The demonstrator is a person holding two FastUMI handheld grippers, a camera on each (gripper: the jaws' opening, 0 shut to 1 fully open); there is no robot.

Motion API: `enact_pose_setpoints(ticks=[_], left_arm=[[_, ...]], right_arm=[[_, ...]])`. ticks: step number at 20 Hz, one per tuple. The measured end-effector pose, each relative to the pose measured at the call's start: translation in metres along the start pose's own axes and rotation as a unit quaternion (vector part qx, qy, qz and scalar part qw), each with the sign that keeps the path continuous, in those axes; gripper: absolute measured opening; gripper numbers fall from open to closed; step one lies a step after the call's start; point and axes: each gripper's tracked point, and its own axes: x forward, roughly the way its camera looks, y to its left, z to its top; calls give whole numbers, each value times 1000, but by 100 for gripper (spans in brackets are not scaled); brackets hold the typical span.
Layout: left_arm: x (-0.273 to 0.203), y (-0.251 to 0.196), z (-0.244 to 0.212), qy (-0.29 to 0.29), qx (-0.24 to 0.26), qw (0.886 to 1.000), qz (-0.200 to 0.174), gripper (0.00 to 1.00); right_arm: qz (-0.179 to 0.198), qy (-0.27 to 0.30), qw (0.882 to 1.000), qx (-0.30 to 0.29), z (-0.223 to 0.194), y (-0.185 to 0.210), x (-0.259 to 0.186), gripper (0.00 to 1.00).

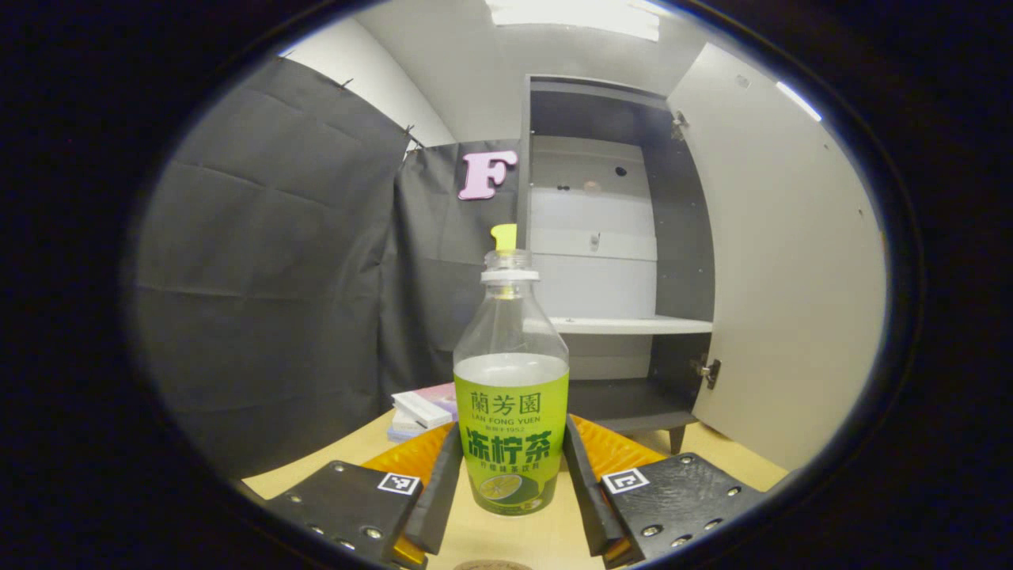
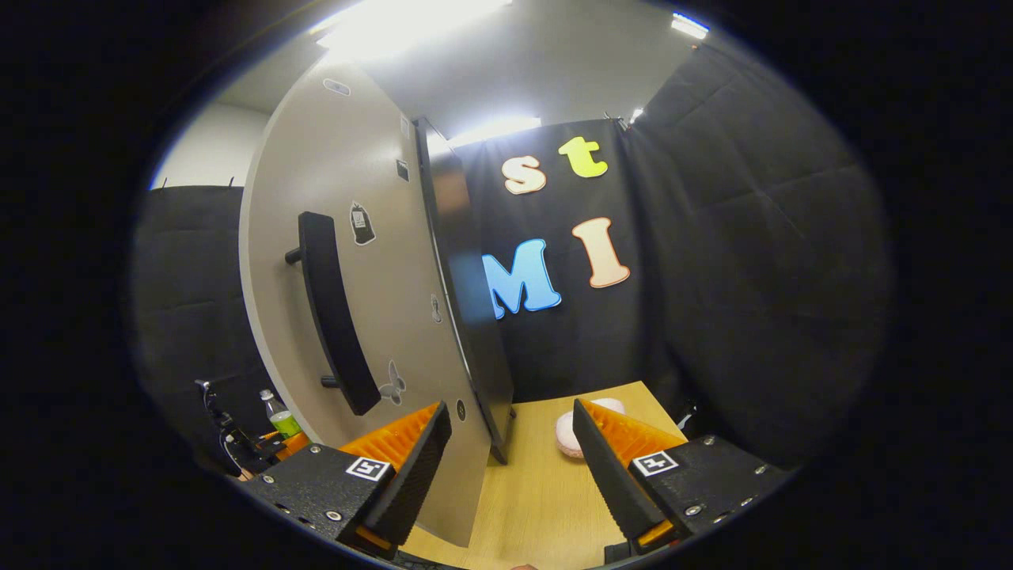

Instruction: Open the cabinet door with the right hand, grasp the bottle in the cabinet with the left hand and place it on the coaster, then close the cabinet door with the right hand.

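Left gripper sits low over the wooden table, jaws closed in around the bottle, one finger on each side of its label; looks like both press on it, though contact is hard to call for sure on the left side. Bottle stands upright between the fingers, clear top half, liquid up to about the top of the green label, white neck ring and cap area near the top. A sliver of a round brownish thing, probably the coaster, peeks in at the very near edge of the table, just in front of the bottle's base. Farther off, slightly left, a small stack of flat boxes lies on the table. Beyond, to the right, stands the cabinet, wide open, pale shelf across the middle, cabinet door swung out to the right. Over in the right gripper view, right gripper hangs with jaws spread wide, holding nothing, the edge of the cabinet door running down between the fingers, closer to the left one. Dark bar handle on the door's face, few small stickers around it. Bottle shows tiny at far left past the door. A pinkish round object rests on the table by the right finger.
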Motion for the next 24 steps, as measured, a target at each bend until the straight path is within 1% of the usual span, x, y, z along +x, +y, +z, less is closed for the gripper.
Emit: enact_pose_setpoints(ticks=[1, 3, 4, 5, 8, 9, 10, 11, 12, 13, 16, 20, 21, 24], left_arm=[[-4, 1, -6, 3, -5, 1000, 1, 64], [-10, 4, -20, 8, -7, 1000, 3, 63], [-15, 6, -26, 11, -7, 1000, 6, 72], [-19, 8, -34, 18, -9, 1000, 8, 68], [-30, 10, -59, 40, -11, 999, 11, 68], [-32, 11, -65, 46, -9, 999, 11, 64], [-33, 14, -72, 52, -8, 999, 12, 64], [-35, 16, -78, 58, -8, 998, 12, 72], [-38, 17, -84, 63, -9, 998, 12, 72], [-40, 18, -90, 67, -11, 998, 11, 68], [-43, 15, -110, 79, -13, 997, 7, 68], [-48, 13, -139, 102, -8, 995, 8, 68], [-49, 12, -144, 108, -5, 994, 8, 72], [-54, 11, -154, 111, -3, 994, 13, 72]], right_arm=[[0, 3, 1000, -3, -2, 1, 0, 95], [-4, 6, 1000, -12, -6, 2, 0, 95], [-6, 8, 1000, -16, -8, 1, 0, 95], [-6, 11, 1000, -16, -11, 3, 1, 95], [-7, 17, 1000, -8, -17, 3, -1, 95], [-10, 18, 1000, -8, -18, 1, -1, 95], [-12, 19, 1000, -8, -18, -1, -3, 95], [-13, 19, 1000, -8, -19, 0, -3, 95], [-15, 19, 1000, -8, -18, -1, -4, 95], [-15, 19, 1000, -8, -19, -1, -5, 95], [-17, 24, 1000, -10, -20, -2, -6, 95], [-16, 24, 1000, -7, -20, -2, -7, 95], [-16, 25, 1000, -7, -21, -3, -7, 95], [-14, 29, 999, -4, -20, -3, -6, 95]])
